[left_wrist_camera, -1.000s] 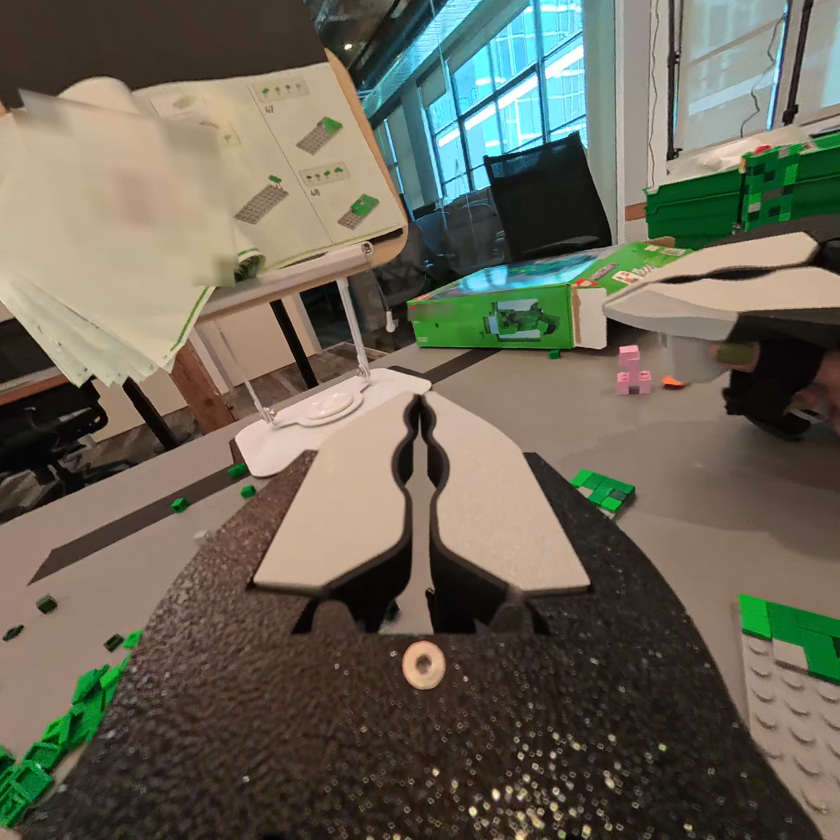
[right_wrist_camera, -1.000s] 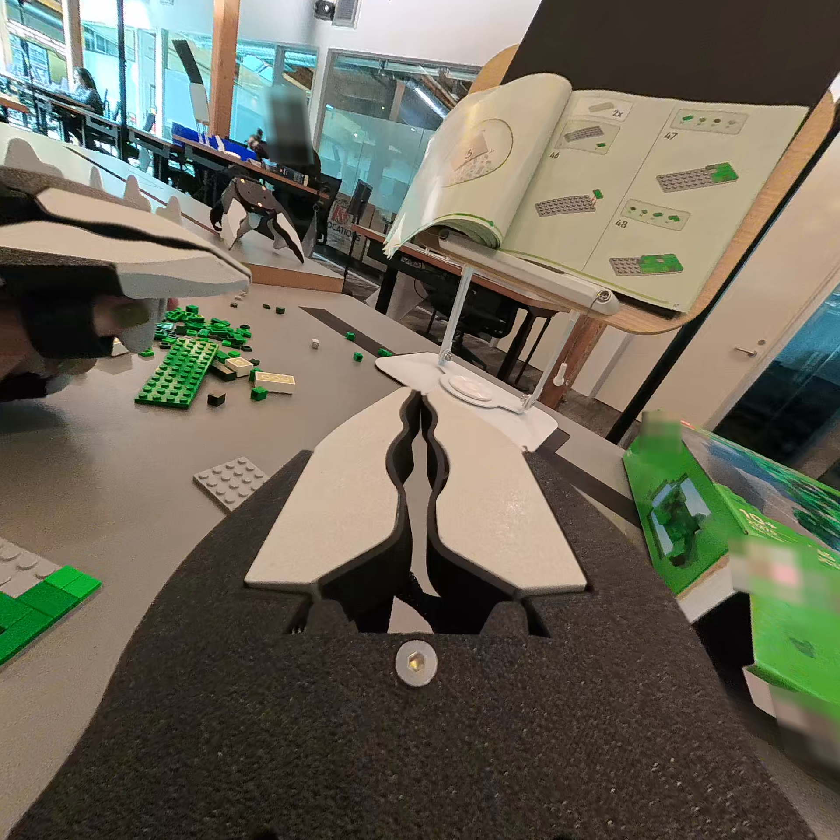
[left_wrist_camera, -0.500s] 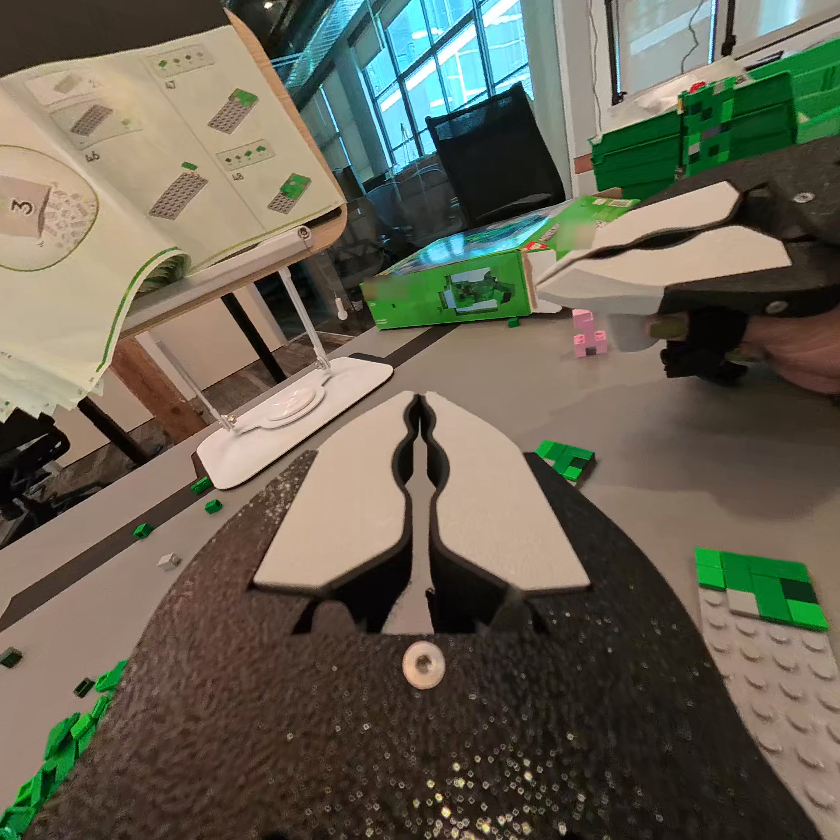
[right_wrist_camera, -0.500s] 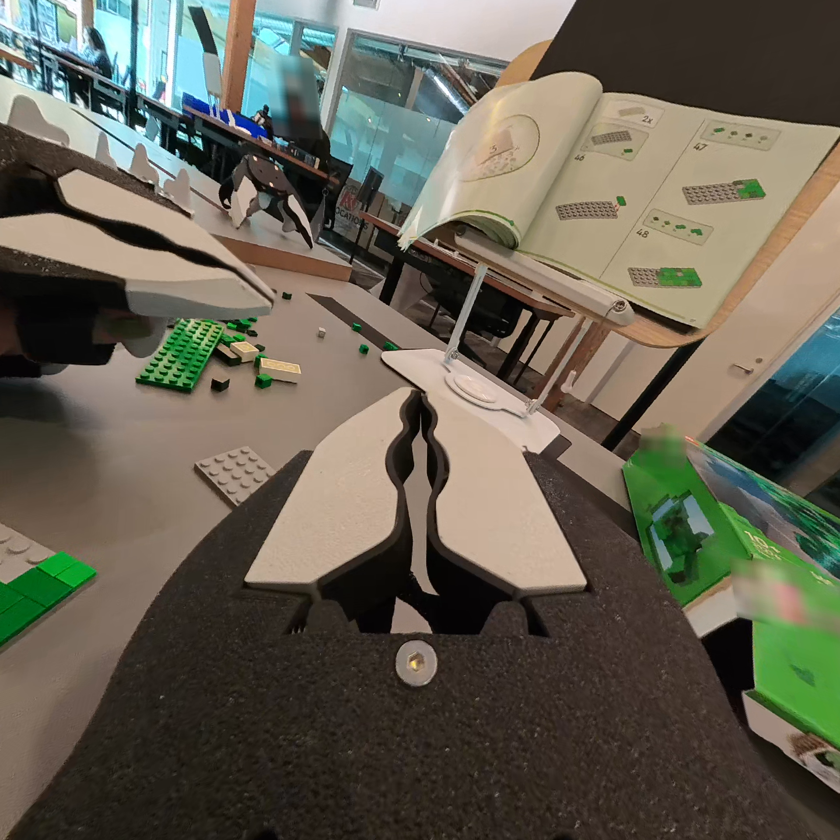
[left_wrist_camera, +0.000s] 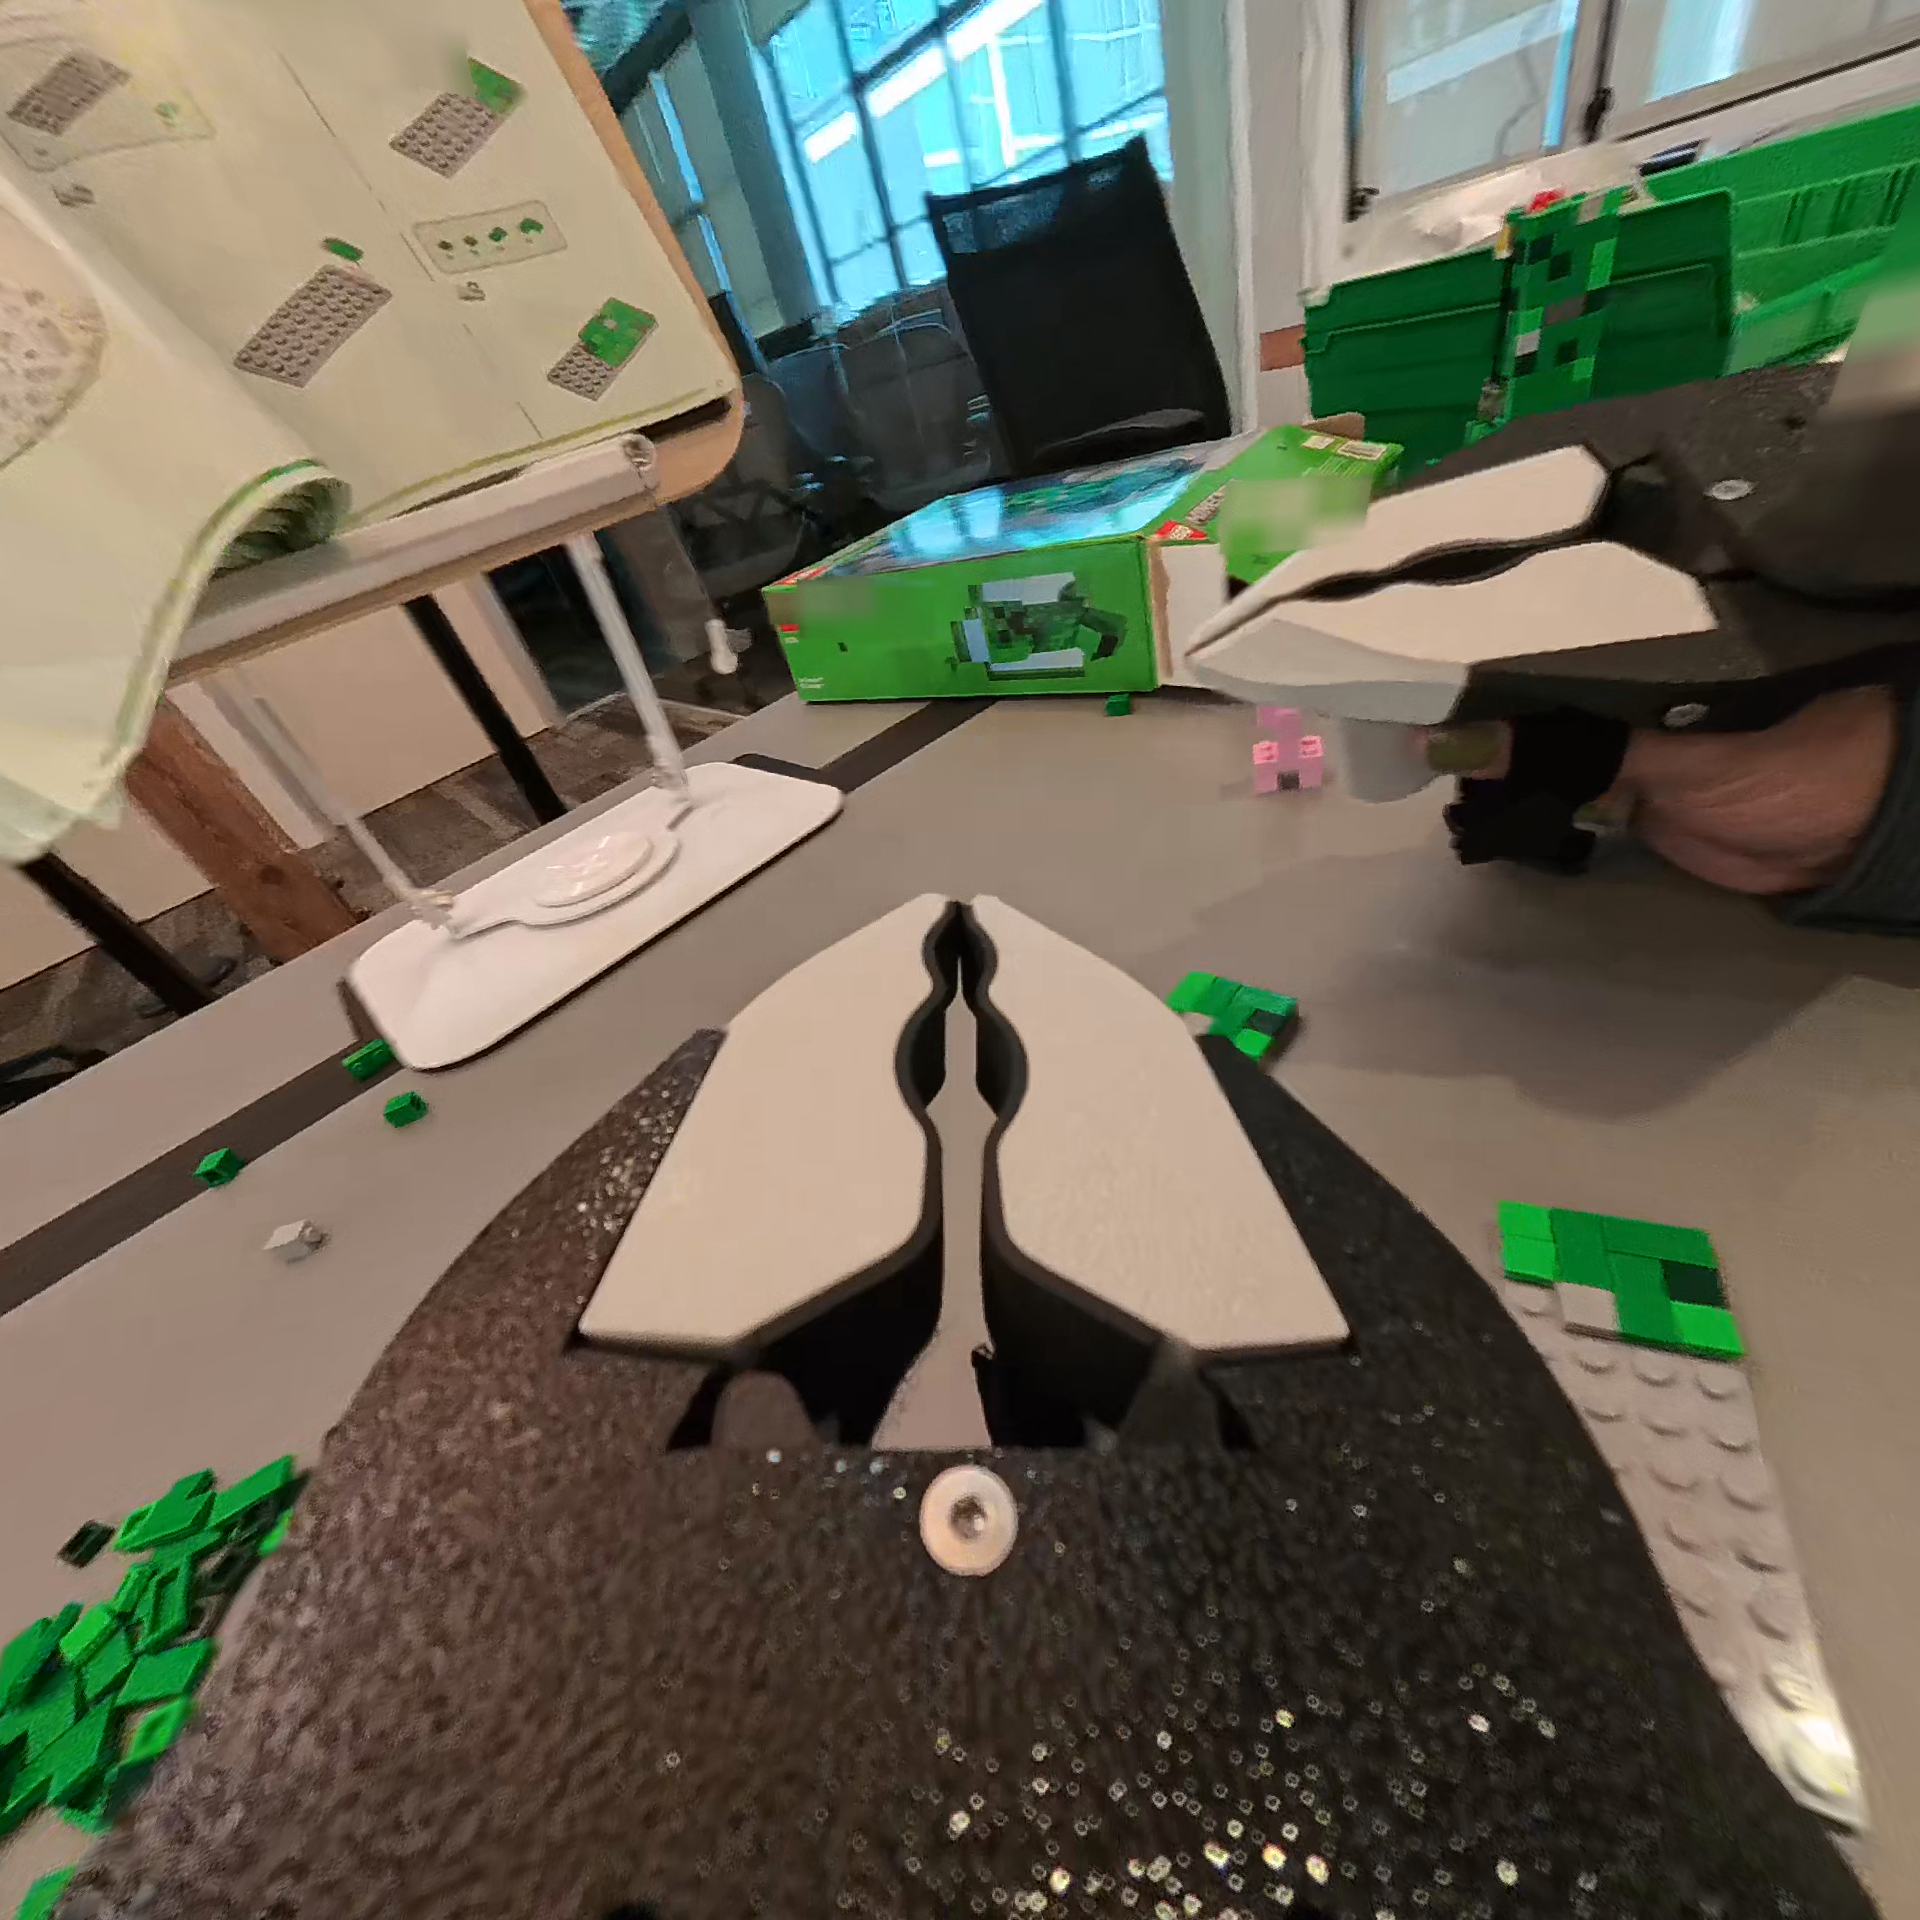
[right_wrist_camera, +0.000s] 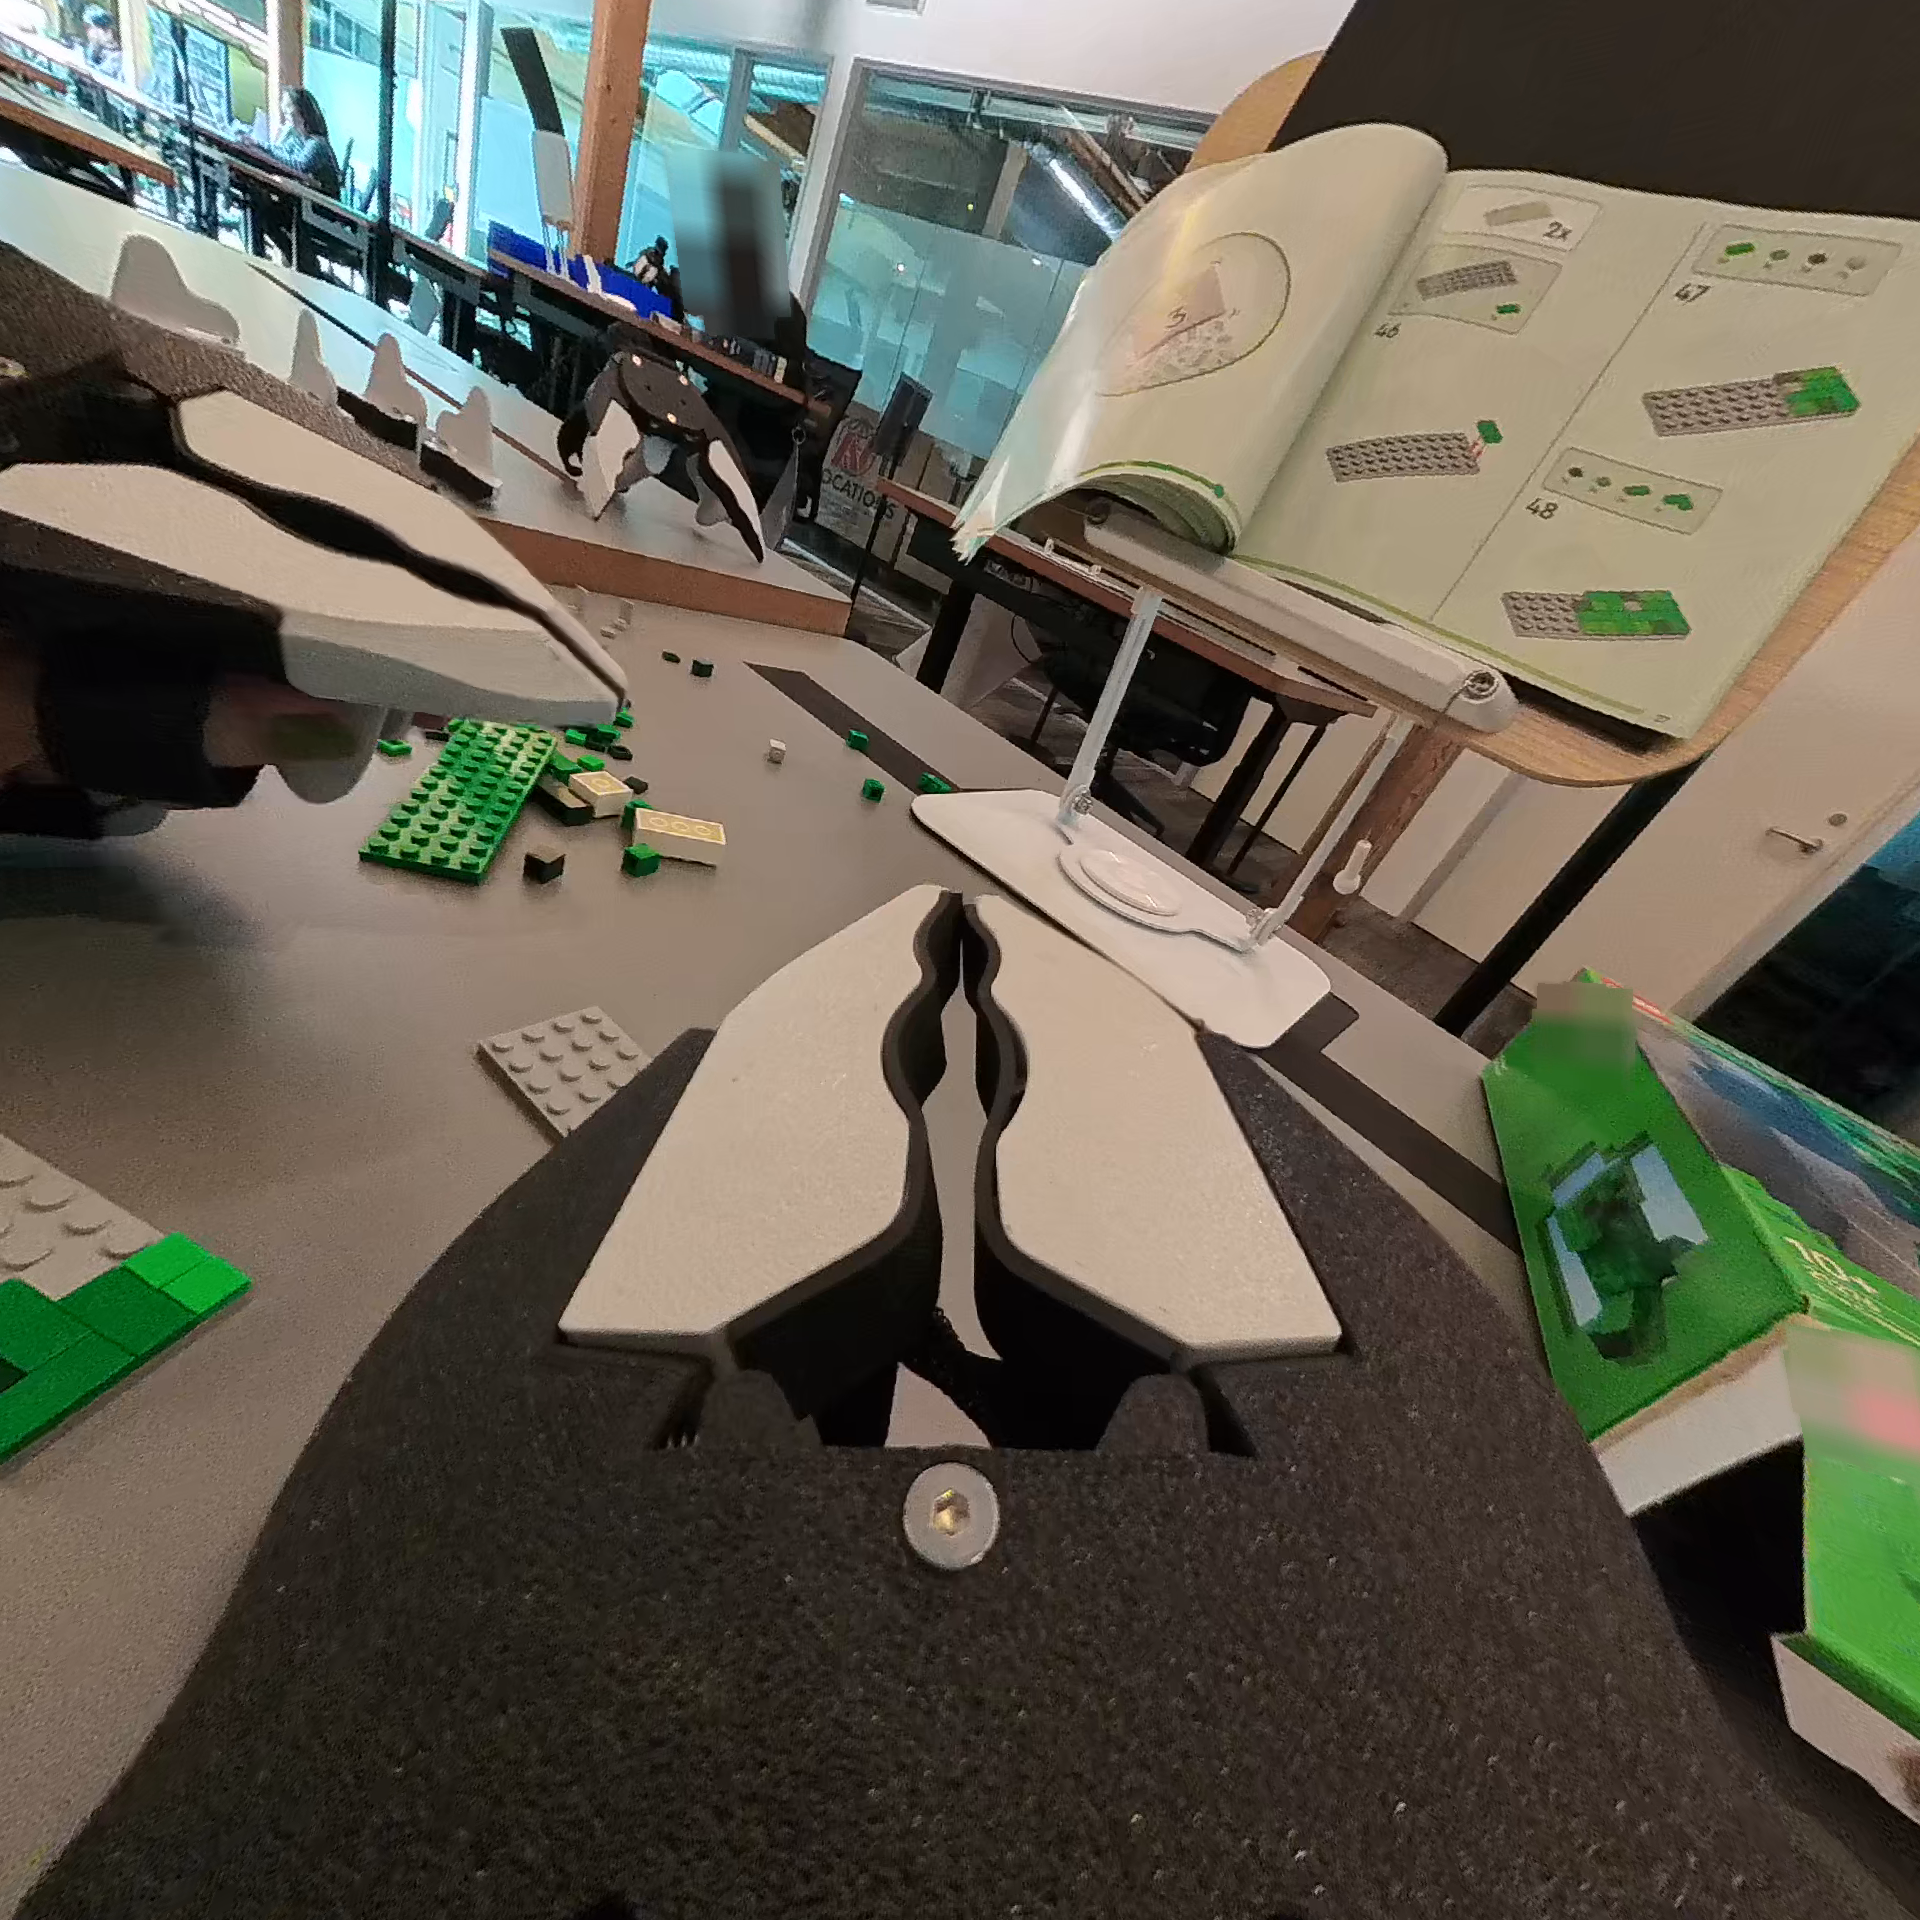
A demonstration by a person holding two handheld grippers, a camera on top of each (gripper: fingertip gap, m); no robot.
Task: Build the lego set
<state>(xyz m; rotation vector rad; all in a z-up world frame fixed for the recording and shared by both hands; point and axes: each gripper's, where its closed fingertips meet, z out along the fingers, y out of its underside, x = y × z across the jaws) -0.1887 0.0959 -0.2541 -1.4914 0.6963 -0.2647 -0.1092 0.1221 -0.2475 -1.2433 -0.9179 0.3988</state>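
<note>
My left gripper [left_wrist_camera: 961,914] is shut and empty above the grey table. My right gripper [right_wrist_camera: 958,902] is shut and empty too; it also shows at the right of the left wrist view [left_wrist_camera: 1210,644], held by a hand. A grey plate with green tiles on one end [left_wrist_camera: 1621,1288] lies at the lower right of the left gripper, and shows in the right wrist view [right_wrist_camera: 94,1309] at lower left. A small grey plate [right_wrist_camera: 566,1060] lies left of the right gripper. A long green plate [right_wrist_camera: 462,795] and loose pieces lie farther back. A small green assembly [left_wrist_camera: 1236,1013] lies just right of the left fingertips.
The open instruction booklet [right_wrist_camera: 1558,416] rests on a white stand [left_wrist_camera: 582,904] at the table's far edge. A green set box [left_wrist_camera: 977,603] lies behind, next to a pink piece [left_wrist_camera: 1288,753]. A heap of green tiles [left_wrist_camera: 104,1652] lies at lower left. Tip to tip, the grippers are about 9 cm apart.
The left gripper has swung right and lower, so the booklet slid to the upper left and the tiled plate came into view. The right gripper has crept forward. Both stayed shut.
</note>
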